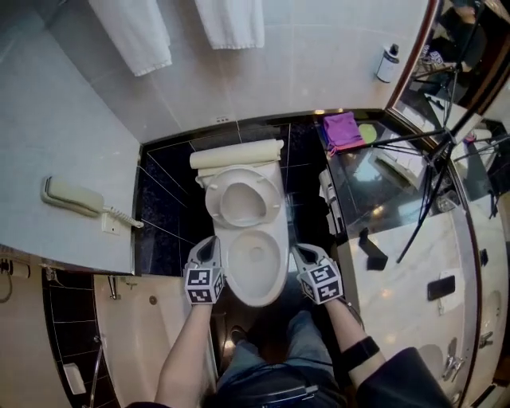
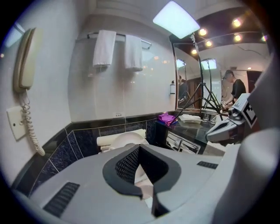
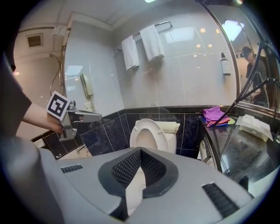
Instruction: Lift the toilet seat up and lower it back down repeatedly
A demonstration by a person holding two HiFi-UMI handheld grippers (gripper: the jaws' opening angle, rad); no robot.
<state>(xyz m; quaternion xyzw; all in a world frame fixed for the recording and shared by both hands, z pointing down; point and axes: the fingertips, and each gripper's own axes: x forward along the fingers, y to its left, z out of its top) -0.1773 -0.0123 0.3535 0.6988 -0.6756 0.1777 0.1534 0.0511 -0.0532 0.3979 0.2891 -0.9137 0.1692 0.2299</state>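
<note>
**Seat raised, 2 grippers clear**

Item: toilet seat [image 1: 213, 205], upright against the cistern [image 1: 237, 154]. Left gripper [image 1: 209, 244] and right gripper [image 1: 304, 253] flank the bowl [image 1: 276, 267], both clenched, empty. Lift apparently done. Next: hook the seat's top edge and ease it down.

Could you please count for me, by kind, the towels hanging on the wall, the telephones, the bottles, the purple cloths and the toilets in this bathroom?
Hanging towels: 2
Telephone: 1
Bottle: 1
Purple cloth: 1
Toilet: 1
Total: 6
</note>
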